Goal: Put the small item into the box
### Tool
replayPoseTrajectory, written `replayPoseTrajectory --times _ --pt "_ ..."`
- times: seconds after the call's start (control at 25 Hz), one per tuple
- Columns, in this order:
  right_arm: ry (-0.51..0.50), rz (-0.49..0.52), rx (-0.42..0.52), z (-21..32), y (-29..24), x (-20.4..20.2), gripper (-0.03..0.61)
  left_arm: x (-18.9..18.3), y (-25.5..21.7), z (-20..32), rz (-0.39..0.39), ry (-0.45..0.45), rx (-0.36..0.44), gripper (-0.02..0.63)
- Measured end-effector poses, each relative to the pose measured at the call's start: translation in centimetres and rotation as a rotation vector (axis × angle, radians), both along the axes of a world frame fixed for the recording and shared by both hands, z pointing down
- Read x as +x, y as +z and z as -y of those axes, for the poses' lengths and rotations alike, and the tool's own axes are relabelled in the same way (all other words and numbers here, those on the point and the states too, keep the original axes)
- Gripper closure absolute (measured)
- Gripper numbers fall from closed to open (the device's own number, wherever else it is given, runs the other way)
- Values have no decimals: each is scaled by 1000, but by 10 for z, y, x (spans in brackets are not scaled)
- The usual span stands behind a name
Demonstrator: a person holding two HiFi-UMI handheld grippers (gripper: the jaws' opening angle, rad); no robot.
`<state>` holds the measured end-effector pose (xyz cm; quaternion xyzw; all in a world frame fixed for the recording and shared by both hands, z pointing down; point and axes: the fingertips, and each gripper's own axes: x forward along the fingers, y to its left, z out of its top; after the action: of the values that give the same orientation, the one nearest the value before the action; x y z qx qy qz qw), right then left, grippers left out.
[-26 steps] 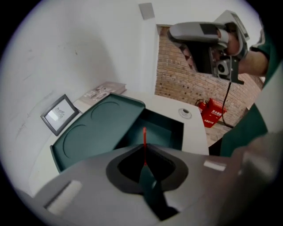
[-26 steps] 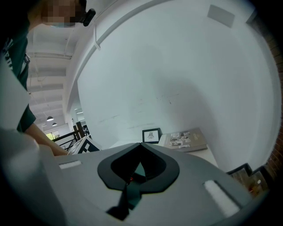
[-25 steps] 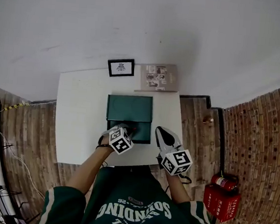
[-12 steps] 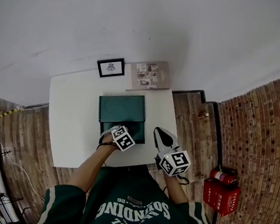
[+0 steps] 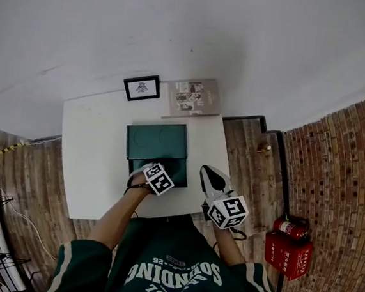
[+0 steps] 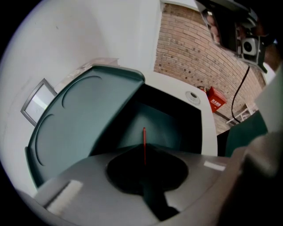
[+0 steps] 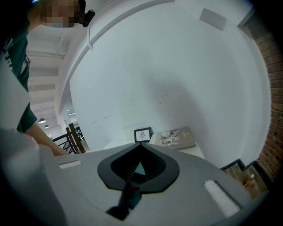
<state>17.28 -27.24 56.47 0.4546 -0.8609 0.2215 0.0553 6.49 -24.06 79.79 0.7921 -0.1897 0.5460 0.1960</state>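
A dark green box stands open on the white table, its lid tipped back and its dark inside showing. My left gripper hangs over the box's near half, shut on a thin red item that sticks out past the jaw tips above the inside. In its own view the left gripper looks down into the box. My right gripper is beside the box's right wall, at the table's right edge. In its own view the right gripper is shut with nothing in it.
At the table's far edge a small framed picture leans on the white wall, with a booklet to its right. A red fire extinguisher lies on the wooden floor at the right. Brick wall runs along the right side.
The head view has shifted, so the table sits further left in the picture. My left gripper has edged slightly further over the box. The right gripper has hardly moved.
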Motion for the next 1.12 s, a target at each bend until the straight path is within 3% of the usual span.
replayPoseTrajectory --times 0.72,0.92,1.12 --pt "-12 3 4 -6 -1 -2 577 -2 -13 0 -15 -15 54 550" --pt "-50 -20 15 -5 -2 -14 577 -8 -42 -2 -69 -76 108 551" --pt "-114 -46 34 3 -4 -37 577 -27 -83 7 -149 -195 204 551"
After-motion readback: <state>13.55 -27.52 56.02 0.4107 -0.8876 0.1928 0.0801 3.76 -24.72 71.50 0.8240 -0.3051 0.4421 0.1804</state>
